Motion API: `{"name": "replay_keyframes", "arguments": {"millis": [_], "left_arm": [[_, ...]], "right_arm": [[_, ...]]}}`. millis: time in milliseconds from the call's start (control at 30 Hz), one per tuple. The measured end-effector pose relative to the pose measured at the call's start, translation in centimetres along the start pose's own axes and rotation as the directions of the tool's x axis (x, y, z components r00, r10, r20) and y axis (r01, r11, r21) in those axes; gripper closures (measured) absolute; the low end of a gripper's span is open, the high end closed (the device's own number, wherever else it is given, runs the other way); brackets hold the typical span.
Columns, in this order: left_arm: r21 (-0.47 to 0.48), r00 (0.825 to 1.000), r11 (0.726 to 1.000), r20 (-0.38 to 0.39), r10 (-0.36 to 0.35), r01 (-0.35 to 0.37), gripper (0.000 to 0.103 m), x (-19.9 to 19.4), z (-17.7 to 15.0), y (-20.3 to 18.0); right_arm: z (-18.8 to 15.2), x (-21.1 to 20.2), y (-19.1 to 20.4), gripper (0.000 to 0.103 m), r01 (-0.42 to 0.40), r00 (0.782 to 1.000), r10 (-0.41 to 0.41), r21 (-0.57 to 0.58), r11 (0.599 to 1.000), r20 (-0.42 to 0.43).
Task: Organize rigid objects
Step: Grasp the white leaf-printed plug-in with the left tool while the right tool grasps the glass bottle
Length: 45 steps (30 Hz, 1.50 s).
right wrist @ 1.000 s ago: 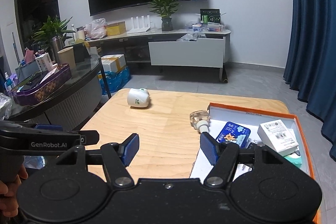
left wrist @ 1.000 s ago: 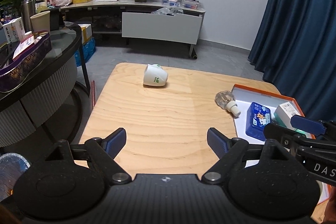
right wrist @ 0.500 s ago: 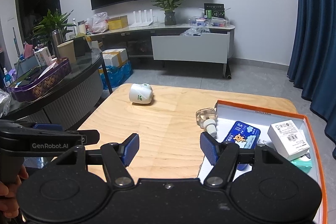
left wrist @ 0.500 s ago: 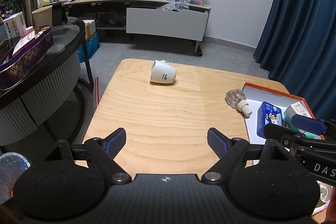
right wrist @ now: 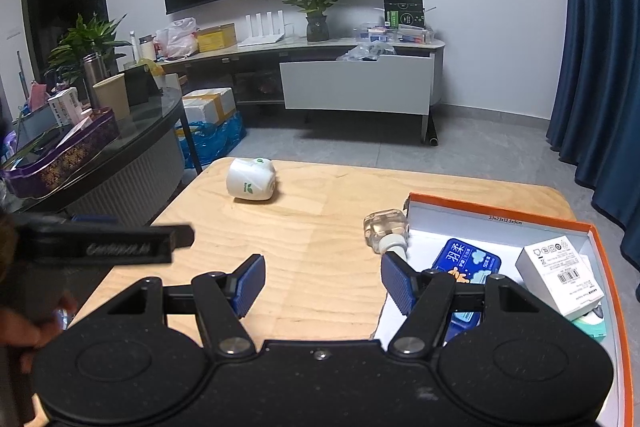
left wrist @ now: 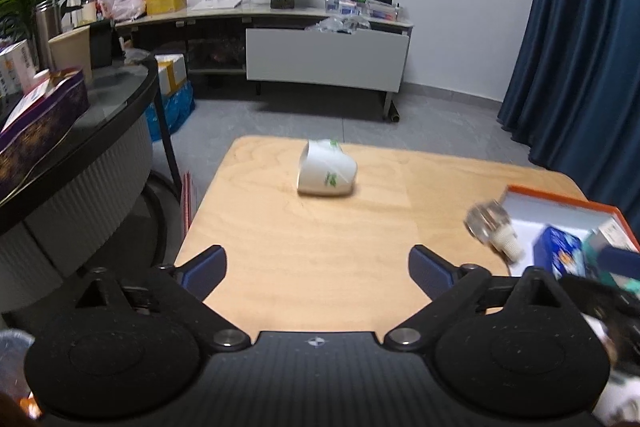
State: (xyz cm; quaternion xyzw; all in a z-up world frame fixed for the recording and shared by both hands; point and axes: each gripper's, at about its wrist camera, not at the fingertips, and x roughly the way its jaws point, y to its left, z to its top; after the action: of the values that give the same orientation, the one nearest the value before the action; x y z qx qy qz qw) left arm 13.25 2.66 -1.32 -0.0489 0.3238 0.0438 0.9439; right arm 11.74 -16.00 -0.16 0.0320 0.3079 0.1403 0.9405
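The wooden surface point(right wrist: 304, 247) fills the middle of both views, and the orange-rimmed box point(right wrist: 600, 267) is seen at the lower right of the right wrist view, already loaded with a blue packet point(right wrist: 472, 259) and a white carton point(right wrist: 556, 271). Both tools are carried empty: the left tool point(left wrist: 316, 267) and the right tool point(right wrist: 322, 281) are each spread wide, with nothing between the fingers.

Two risks can be judged. The white mug point(right wrist: 251, 180), lying on its side near the far edge at centre-left, could be rolled off the surface if it is nudged rather than pinched squarely (its round wall gives little purchase). The small clear bottle point(right wrist: 386, 231), lying just beside the box's near-left corner, could slip or be knocked aside, since its glassy body looks slick.

The mug is seen glossy white with a green leaf mark; the bottle is seen transparent with a pale threaded neck.
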Motion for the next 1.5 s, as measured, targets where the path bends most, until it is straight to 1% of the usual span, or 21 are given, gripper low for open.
{"name": "replay_keyframes", "arguments": {"millis": [133, 233, 433, 533, 633, 667, 733, 767, 800, 833, 900, 967, 1067, 1133, 1200, 1267, 1333, 1367, 1400, 1500], "left_arm": [[0.023, 1.000, 1.000, 0.009, -0.003, 0.003, 0.000, 3.5, 1.5, 0.0], [0.049, 1.000, 0.999, 0.027, 0.006, -0.007, 0.000, 6.5, 2.4, -0.2], [0.065, 0.999, 0.997, -0.011, 0.036, -0.035, 0.000, 12.6, 3.9, -0.3], [0.055, 0.999, 0.998, -0.026, 0.036, -0.034, 0.000, 14.5, 4.3, -0.2], [0.071, 0.998, 0.996, -0.032, 0.052, -0.050, 0.000, 15.6, 4.5, -0.3], [0.072, 0.998, 0.996, -0.029, 0.052, -0.050, 0.003, 15.7, 4.5, -0.2], [0.081, 0.999, 0.996, -0.024, 0.033, -0.031, 0.017, 15.6, 4.5, -0.2], [0.089, 1.000, 0.996, -0.018, 0.019, -0.018, 0.035, 15.2, 4.5, -0.3], [0.101, 1.000, 0.995, -0.017, 0.011, -0.010, 0.042, 14.8, 4.4, -0.4], [0.110, 1.000, 0.994, -0.027, 0.011, -0.008, 0.042, 14.5, 4.4, -0.4], [0.098, 0.998, 0.995, -0.048, -0.027, 0.031, 0.042, 13.6, 4.0, 0.0], [0.099, 0.998, 0.995, -0.050, -0.029, 0.034, 0.042, 12.2, 3.3, 0.2], [0.080, 0.998, 0.995, -0.046, -0.050, 0.054, 0.042, 9.8, 2.4, 0.6], [0.043, 0.997, 0.997, -0.037, -0.069, 0.070, 0.042, 8.4, 1.9, 1.1], [0.002, 0.995, 0.996, -0.048, -0.087, 0.088, 0.042, 7.3, 1.3, 1.4], [-0.006, 0.993, 0.995, -0.061, -0.100, 0.100, 0.042, 6.5, 0.6, 1.5], [-0.021, 0.992, 0.995, -0.072, -0.102, 0.100, 0.042, 5.7, 0.0, 1.6], [-0.038, 0.991, 0.993, -0.074, -0.111, 0.109, 0.042, 5.3, -0.3, 1.8], [-0.052, 0.990, 0.992, -0.075, -0.119, 0.116, 0.042, 5.1, -0.3, 1.9], [-0.049, 0.992, 0.993, -0.065, -0.106, 0.103, 0.042, 4.4, -0.5, 1.9]], "right_arm": [[0.1, 0.6, -0.8, 0.025, 0.000, 1.000, 0.000, 0.018, 1.000, -0.005], [0.1, 1.1, -1.3, 0.025, 0.005, 1.000, -0.005, 0.021, 1.000, -0.010], [0.7, 1.6, -2.3, 0.025, 0.019, 1.000, -0.019, 0.025, 1.000, -0.002], [0.9, 2.2, -2.8, 0.025, 0.025, 1.000, -0.025, 0.027, 0.999, -0.009], [1.1, 2.7, -3.4, 0.025, 0.020, 1.000, -0.020, 0.034, 0.999, -0.015], [1.1, 3.0, -3.5, 0.025, 0.019, 1.000, -0.019, 0.033, 0.999, -0.020], [1.2, 3.9, -3.9, 0.025, 0.005, 0.999, -0.003, 0.034, 0.999, -0.039], [1.3, 4.3, -3.9, 0.025, -0.006, 0.999, 0.008, 0.032, 0.999, -0.047], [1.4, 4.7, -4.0, 0.025, -0.013, 0.999, 0.014, 0.028, 1.000, -0.051], [1.6, 5.2, -4.0, 0.025, -0.015, 0.998, 0.016, 0.022, 1.000, -0.059], [1.9, 6.3, -4.1, 0.025, -0.036, 0.996, 0.037, 0.012, 0.999, -0.080], [2.4, 7.6, -4.1, 0.025, -0.051, 0.994, 0.052, 0.007, 0.999, -0.096], [3.3, 9.8, -3.8, 0.026, -0.030, 0.991, 0.027, -0.023, 0.999, -0.130], [3.8, 11.5, -3.9, 0.026, -0.014, 0.988, 0.011, -0.020, 1.000, -0.153], [4.2, 13.1, -4.2, 0.026, 0.009, 0.985, -0.012, -0.019, 1.000, -0.172], [4.2, 14.9, -4.5, 0.027, 0.040, 0.975, -0.047, -0.033, 0.999, -0.219], [4.1, 16.4, -4.8, 0.029, 0.062, 0.964, -0.072, -0.046, 0.997, -0.257], [3.9, 17.1, -4.9, 0.034, 0.066, 0.958, -0.077, -0.047, 0.997, -0.276], [3.8, 17.2, -4.9, 0.043, 0.074, 0.962, -0.087, -0.058, 0.996, -0.257], [3.4, 17.2, -4.5, 0.043, 0.082, 0.966, -0.097, -0.069, 0.994, -0.241]]}}
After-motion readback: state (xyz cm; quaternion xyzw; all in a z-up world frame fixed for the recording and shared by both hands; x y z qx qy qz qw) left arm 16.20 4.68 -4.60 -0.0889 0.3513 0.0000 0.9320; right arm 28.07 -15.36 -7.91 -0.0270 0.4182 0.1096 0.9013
